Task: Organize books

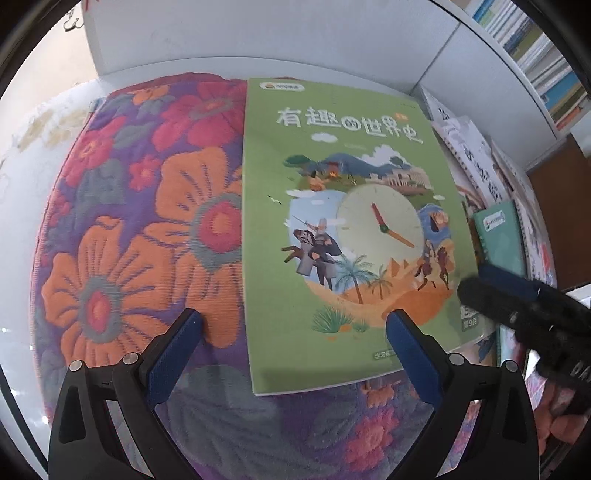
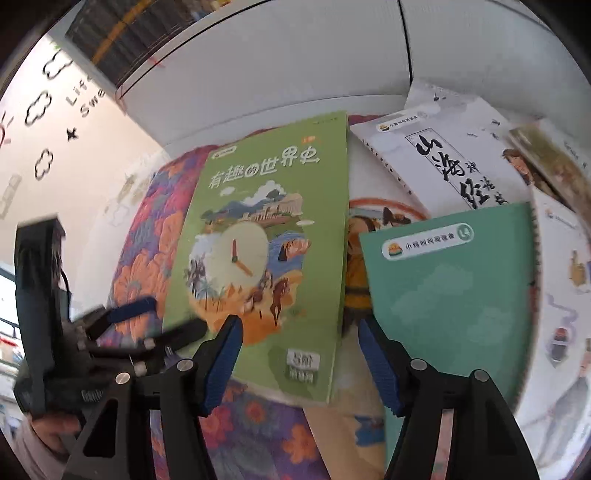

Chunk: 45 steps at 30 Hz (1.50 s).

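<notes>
A green picture book (image 1: pixel 343 229) with a clock on its cover lies flat on a floral cloth (image 1: pixel 129 221). My left gripper (image 1: pixel 293 325) hangs open above the book's near left edge, one finger over the cloth, one over the cover. My right gripper (image 2: pixel 299 326) is open above the near right corner of the green book (image 2: pixel 269 251), its pads not pressing on it. It also shows at the book's right edge in the left wrist view, right gripper (image 1: pixel 487 284). Right of the green book lie a teal book (image 2: pixel 450 295) and a white book (image 2: pixel 443 158), overlapping other books.
A white cabinet wall (image 1: pixel 258 33) stands right behind the books. A shelf of upright books (image 1: pixel 535 48) is at the far right. The left gripper (image 2: pixel 173 315) and the hand (image 2: pixel 48 432) holding it fill the left of the right wrist view.
</notes>
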Motion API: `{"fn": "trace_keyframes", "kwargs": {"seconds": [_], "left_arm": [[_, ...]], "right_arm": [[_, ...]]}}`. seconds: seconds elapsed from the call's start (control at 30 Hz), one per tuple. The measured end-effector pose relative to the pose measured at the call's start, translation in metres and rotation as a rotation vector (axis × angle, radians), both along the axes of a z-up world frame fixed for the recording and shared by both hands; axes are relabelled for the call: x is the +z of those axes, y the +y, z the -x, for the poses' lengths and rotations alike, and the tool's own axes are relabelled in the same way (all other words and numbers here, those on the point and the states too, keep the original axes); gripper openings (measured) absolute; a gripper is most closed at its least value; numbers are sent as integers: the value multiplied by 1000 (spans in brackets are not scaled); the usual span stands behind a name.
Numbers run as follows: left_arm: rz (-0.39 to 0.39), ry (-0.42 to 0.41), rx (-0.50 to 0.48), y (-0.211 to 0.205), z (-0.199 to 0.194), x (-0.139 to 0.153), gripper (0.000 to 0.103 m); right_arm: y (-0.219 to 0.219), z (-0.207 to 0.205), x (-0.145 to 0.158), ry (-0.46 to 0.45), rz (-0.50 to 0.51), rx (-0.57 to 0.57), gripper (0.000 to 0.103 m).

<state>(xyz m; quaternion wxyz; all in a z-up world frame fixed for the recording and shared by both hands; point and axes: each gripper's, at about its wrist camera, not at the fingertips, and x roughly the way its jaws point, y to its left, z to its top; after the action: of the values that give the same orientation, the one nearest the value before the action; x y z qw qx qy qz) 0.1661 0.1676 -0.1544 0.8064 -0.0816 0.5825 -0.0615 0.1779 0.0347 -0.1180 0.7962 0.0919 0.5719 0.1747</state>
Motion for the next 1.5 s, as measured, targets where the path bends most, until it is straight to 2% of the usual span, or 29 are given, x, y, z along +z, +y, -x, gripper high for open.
{"fn": "trace_keyframes", "kwargs": {"seconds": [0.07, 0.2, 0.3, 0.47, 0.63, 0.8, 0.93, 1.07, 1.17, 1.27, 1.5], "left_arm": [[-8, -14, -12, -4, 0, -1, 99], [44, -12, -75, -21, 0, 1, 100], [-6, -10, -88, -31, 4, 0, 100], [62, -2, -55, -24, 13, 4, 100], [21, 11, -115, -31, 36, 8, 100], [11, 15, -122, -42, 68, 10, 100], [13, 42, -131, -55, 114, 9, 100], [61, 101, -146, -65, 162, 5, 100], [108, 144, -137, -67, 185, -1, 100], [85, 142, -126, -64, 188, -4, 100], [168, 183, -85, -40, 156, -5, 97]], "right_arm": [[0, -3, -1, 11, -13, -4, 65], [-1, -4, -2, 29, -59, 6, 65], [3, -2, -2, 38, -62, 28, 67], [2, 7, -3, 66, -75, 42, 67], [4, 30, -4, 81, -55, 97, 68], [-4, 63, -9, 132, -72, 95, 69], [-10, 108, -6, 149, -42, 131, 69], [-23, 157, -7, 183, -30, 150, 69], [-39, 185, -15, 215, -65, 132, 69], [-50, 191, -29, 229, -74, 126, 68], [-57, 167, -33, 213, -195, 180, 66]]}}
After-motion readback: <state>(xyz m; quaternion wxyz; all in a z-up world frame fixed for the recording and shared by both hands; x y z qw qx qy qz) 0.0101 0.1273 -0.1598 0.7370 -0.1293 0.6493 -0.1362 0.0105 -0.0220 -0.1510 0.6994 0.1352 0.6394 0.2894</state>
